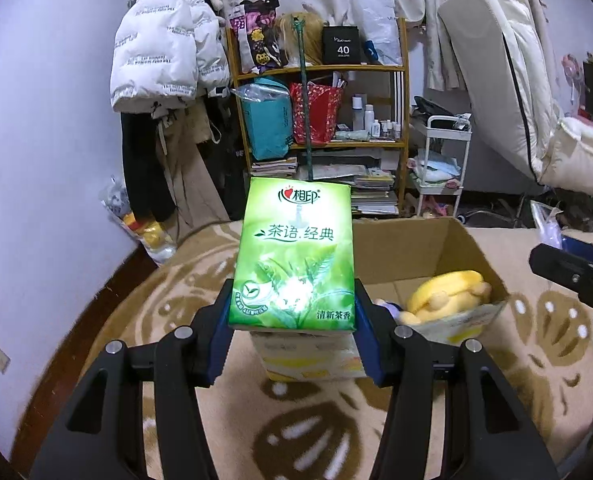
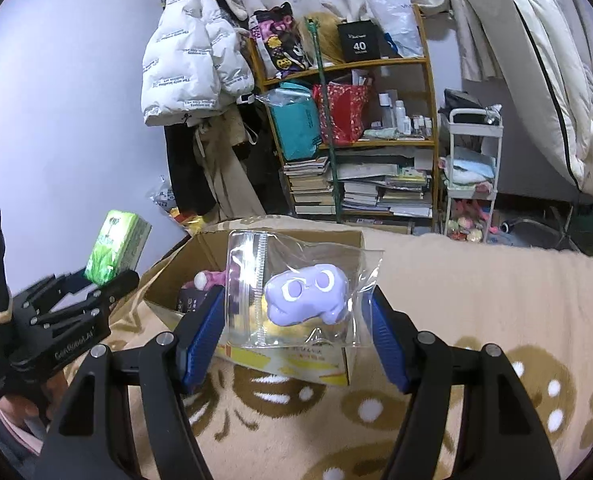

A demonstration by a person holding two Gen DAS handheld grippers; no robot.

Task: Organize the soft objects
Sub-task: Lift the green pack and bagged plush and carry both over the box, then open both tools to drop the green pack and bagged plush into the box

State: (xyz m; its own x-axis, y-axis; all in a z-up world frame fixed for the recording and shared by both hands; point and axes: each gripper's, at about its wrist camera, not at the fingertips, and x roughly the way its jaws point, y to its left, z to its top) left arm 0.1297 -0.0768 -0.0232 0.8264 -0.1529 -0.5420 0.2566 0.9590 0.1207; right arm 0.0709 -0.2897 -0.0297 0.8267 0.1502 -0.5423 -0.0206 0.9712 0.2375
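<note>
My left gripper (image 1: 294,312) is shut on a green tissue pack (image 1: 294,256), held upright above the near edge of an open cardboard box (image 1: 448,248). A yellow plush (image 1: 444,294) lies inside the box. My right gripper (image 2: 298,316) is shut on a clear zip bag (image 2: 296,292) holding a purple squishy toy (image 2: 306,300), above the same box (image 2: 280,240). The left gripper with the tissue pack (image 2: 116,246) shows at the left of the right wrist view.
The box sits on a beige patterned blanket (image 1: 176,300). Behind stand a wooden shelf (image 1: 320,68) crammed with bags and books, a hanging white puffer jacket (image 1: 156,40), a small white cart (image 1: 440,160) and a folded mattress (image 1: 504,80).
</note>
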